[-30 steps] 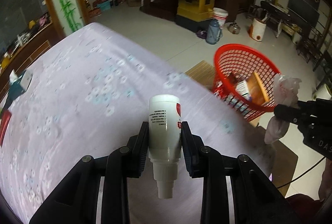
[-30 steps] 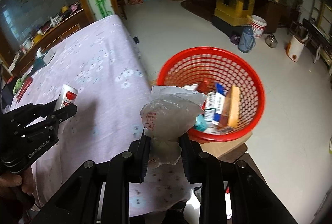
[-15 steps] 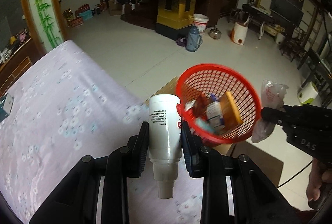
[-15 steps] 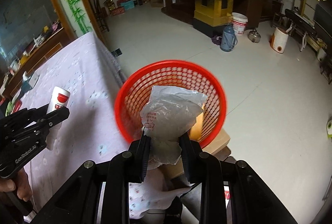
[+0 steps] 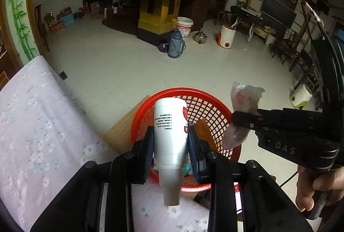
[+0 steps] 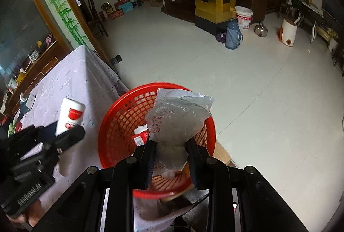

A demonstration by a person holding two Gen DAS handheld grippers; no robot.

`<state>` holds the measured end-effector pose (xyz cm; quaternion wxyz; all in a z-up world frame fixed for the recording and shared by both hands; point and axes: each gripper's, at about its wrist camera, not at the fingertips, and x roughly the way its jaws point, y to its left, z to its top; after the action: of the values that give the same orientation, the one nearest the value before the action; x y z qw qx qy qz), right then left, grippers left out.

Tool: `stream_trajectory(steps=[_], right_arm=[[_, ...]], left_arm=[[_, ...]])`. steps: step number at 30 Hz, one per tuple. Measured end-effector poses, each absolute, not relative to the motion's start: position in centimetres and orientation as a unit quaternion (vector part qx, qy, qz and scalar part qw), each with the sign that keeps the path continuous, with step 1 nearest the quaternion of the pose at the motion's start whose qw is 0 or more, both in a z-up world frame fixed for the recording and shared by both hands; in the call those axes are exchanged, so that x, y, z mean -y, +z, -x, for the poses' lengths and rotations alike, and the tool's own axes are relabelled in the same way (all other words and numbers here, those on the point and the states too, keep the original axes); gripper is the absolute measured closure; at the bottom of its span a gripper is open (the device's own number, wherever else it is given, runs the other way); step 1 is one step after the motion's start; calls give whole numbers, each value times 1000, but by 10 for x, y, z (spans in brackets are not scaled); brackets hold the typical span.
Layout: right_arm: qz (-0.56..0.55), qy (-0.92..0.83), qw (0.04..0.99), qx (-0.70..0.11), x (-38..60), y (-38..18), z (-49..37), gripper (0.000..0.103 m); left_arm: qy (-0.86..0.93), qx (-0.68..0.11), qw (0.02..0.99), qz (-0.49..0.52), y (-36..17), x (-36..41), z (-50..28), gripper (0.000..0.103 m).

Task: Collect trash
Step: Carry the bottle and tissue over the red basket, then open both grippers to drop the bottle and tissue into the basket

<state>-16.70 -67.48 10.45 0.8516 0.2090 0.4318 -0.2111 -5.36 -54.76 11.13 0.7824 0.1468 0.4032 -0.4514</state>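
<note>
Left gripper (image 5: 171, 147) clamped on one white cylindrical plastic bottle (image 5: 171, 137) with red label, nozzle end pointing toward camera, body smooth and glossy. Bottle held above the round red plastic mesh basket (image 5: 206, 107), near its 9 o'clock rim. Right gripper (image 6: 171, 152) pinched tight on one crumpled translucent plastic bag (image 6: 176, 122), wrinkled, faint red print, over the basket's 3 o'clock side. One basket, lattice walls, some cartons inside, count unclear. Basket sits on a light wooden stool (image 5: 122, 128), at 3 o'clock of the lilac floral tablecloth (image 5: 32, 124). Glossy tiled floor (image 6: 215, 64) behind.
</note>
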Motion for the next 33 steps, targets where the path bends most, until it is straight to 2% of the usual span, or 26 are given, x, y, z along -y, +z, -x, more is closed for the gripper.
stream_trajectory(steps=[6, 9, 11, 13, 17, 20, 26, 28, 30, 33], right_arm=[[-207, -206, 850, -438, 693, 102, 148, 71], [-206, -206, 848, -442, 699, 101, 142, 60], [-204, -206, 850, -440, 698, 102, 141, 58], [-203, -205, 849, -443, 698, 101, 139, 58], [-208, -210, 845, -445, 698, 101, 138, 57], [-208, -217, 843, -447, 697, 100, 141, 52], [-189, -252, 837, -448, 686, 101, 151, 38], [-180, -261, 836, -447, 682, 103, 152, 33], [-157, -292, 832, -446, 674, 104, 156, 24], [-134, -315, 831, -438, 662, 108, 160, 18]], left_arm=[[-446, -413, 782, -140, 100, 567, 45, 74], [-442, -421, 780, -134, 96, 570, 40, 70], [-444, -422, 779, -132, 94, 570, 39, 67], [-443, -421, 781, -132, 93, 570, 39, 59], [-442, -421, 781, -135, 91, 568, 42, 59], [-438, -421, 782, -137, 90, 563, 42, 55], [-424, -412, 795, -141, 90, 543, 46, 37], [-417, -405, 800, -146, 90, 537, 48, 28], [-409, -394, 809, -151, 93, 530, 50, 23], [-398, -375, 822, -162, 96, 518, 56, 17]])
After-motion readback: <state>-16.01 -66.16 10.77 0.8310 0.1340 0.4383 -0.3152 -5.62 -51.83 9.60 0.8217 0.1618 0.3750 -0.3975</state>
